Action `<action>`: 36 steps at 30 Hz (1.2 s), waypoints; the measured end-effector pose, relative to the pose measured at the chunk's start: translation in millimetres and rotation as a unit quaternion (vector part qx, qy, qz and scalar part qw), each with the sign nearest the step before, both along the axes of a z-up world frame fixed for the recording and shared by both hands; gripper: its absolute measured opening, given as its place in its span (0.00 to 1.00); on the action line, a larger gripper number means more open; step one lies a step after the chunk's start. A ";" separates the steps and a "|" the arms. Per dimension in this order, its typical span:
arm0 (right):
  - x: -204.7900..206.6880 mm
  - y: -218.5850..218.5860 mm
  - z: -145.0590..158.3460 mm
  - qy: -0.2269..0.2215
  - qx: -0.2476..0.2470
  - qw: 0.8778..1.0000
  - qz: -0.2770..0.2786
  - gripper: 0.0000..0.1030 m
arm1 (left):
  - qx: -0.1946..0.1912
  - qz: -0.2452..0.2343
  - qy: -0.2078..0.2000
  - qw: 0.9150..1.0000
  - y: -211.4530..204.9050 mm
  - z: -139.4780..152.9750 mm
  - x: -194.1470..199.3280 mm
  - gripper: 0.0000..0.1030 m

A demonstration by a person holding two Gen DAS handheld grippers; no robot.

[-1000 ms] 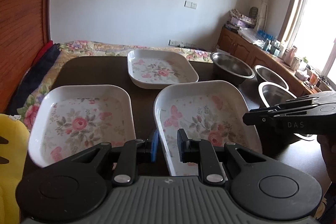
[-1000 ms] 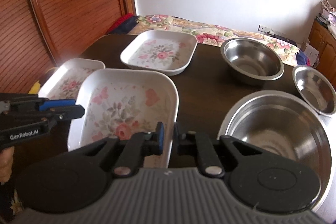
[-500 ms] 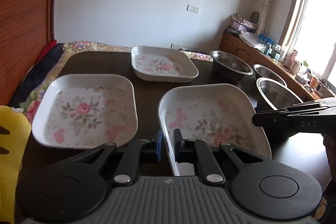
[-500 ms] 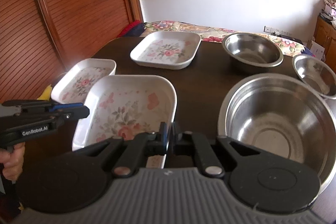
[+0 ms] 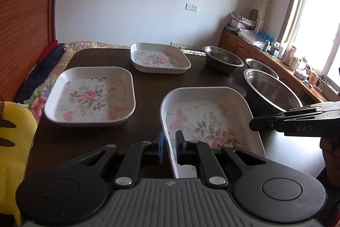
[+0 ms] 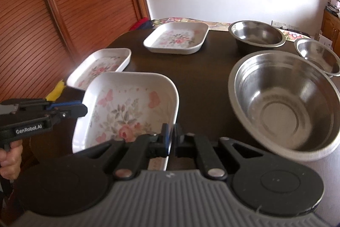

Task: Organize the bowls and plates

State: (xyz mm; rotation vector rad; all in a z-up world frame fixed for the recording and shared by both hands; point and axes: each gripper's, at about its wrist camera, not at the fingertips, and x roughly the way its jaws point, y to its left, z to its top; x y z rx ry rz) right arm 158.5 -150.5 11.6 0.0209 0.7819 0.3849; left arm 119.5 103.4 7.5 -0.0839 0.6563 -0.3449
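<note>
Left wrist view shows the left hand-held gripper [image 5: 169,147] clenched on the near-left rim of the nearest floral plate [image 5: 210,120], one finger inside the wall, one outside. In the right wrist view the right hand-held gripper [image 6: 171,139] pinches the same plate's [image 6: 127,107] near-right rim. Both point forward over the dark tabletop [image 6: 201,69], roughly level. The plate looks like light, stiff, glossy melamine, probably slippery, so a two-sided rim hold suits it. Farther off lie a second floral plate [image 5: 89,95], a third [image 5: 159,57], and three steel bowls: large [image 6: 284,103], medium [image 6: 257,34], small [image 6: 318,54].
</note>
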 end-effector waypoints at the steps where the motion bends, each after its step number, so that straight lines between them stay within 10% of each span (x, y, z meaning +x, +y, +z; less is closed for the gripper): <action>1: -2.3 0.3 -1.1 0.002 0.000 1.000 0.003 0.06 | 0.002 0.000 -0.001 1.000 0.4 0.1 -3.3 0.37; 29: -16.1 -4.6 -9.4 -0.005 -0.002 1.000 0.000 0.09 | 0.009 -0.003 0.018 1.000 -2.6 -24.8 -2.5 0.37; 36: -26.6 -2.8 18.2 -0.040 0.001 0.999 0.015 0.17 | 0.009 0.005 -0.017 1.000 -0.9 -3.3 -9.8 0.90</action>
